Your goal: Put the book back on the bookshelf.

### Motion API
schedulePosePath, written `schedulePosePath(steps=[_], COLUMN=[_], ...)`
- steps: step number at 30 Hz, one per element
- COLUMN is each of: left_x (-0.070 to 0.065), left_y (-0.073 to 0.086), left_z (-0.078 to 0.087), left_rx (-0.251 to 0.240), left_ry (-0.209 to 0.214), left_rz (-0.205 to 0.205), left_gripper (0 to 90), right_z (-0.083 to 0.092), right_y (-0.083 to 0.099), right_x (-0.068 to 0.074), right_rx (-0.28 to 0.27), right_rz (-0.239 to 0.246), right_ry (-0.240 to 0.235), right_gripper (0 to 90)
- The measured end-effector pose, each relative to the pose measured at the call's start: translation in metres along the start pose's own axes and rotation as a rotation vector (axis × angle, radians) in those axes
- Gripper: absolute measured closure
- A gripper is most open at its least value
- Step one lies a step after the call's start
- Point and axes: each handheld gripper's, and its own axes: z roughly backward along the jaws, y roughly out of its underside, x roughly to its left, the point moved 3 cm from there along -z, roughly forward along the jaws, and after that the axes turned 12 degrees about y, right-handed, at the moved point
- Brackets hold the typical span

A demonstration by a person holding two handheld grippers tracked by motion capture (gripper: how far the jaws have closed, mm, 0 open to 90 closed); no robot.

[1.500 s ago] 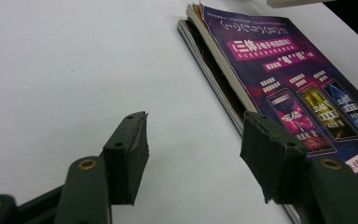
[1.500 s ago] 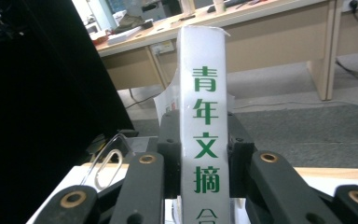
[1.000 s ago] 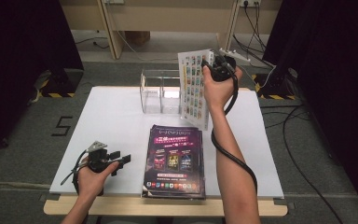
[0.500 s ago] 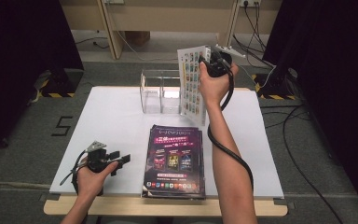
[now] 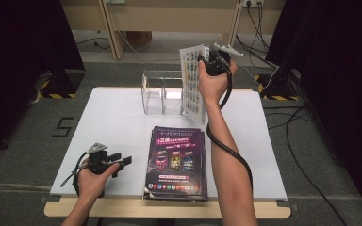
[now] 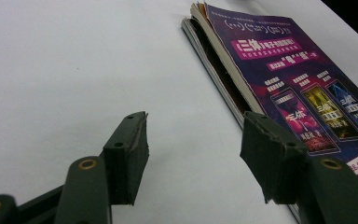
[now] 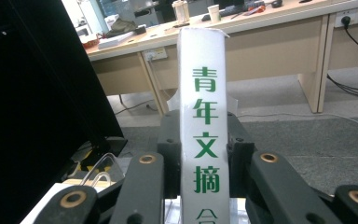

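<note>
1. Left gripper (image 5: 122, 161) at near left of the white table (image 5: 118, 117), held low in the person's left hand (image 5: 92, 176). Jaws spread apart, nothing between them; in the left gripper view its tips (image 6: 193, 156) hang just over bare tabletop.
2. Stack of magazines (image 5: 176, 162) lies flat at the near middle of the table, purple cover up, near edge at the table's front. Just right of the left gripper, not touching. In the left gripper view the stack (image 6: 279, 79) shows loose page edges on its side.
3. Person's right forearm (image 5: 228, 160) reaches forward past the right side of the stack, cable looped around it.
4. Clear acrylic holder (image 5: 162, 92) stands at the far middle of the table, open-topped with a divider.
5. Right gripper (image 5: 206, 60) raised above the far right part of the table, clamped on one magazine (image 5: 193, 82). Magazine held upright, spine up by the jaws, lower edge hanging just right of the holder; touching it or not, cannot tell.
6. Right gripper view: both pads press the white spine (image 7: 204, 135) with green characters.
</note>
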Motion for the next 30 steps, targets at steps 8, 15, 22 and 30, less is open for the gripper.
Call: schedulePosePath(steps=[8,15,22,30], left_x=[0.0,0.001,0.001,0.003], left_y=[0.002,0.002,0.002,0.003], left_z=[0.0,-0.001,0.0,-0.001], left_rx=[0.003,0.008,0.005,0.006], left_ry=[-0.003,-0.003,-0.003,-0.003], left_rz=[0.001,-0.005,-0.002,-0.001], left_gripper=[40.3,40.3,40.4,40.4], right_z=[-0.008,-0.012,-0.021,-0.025], right_y=[0.004,0.005,0.004,0.009], right_x=[-0.002,-0.002,-0.001,0.001], right_rx=[-0.001,-0.005,-0.029,-0.044], right_rz=[-0.003,-0.001,0.003,0.016], right_ry=[0.011,0.013,0.019,0.02], right_gripper=[73.7,73.6,73.6,73.5])
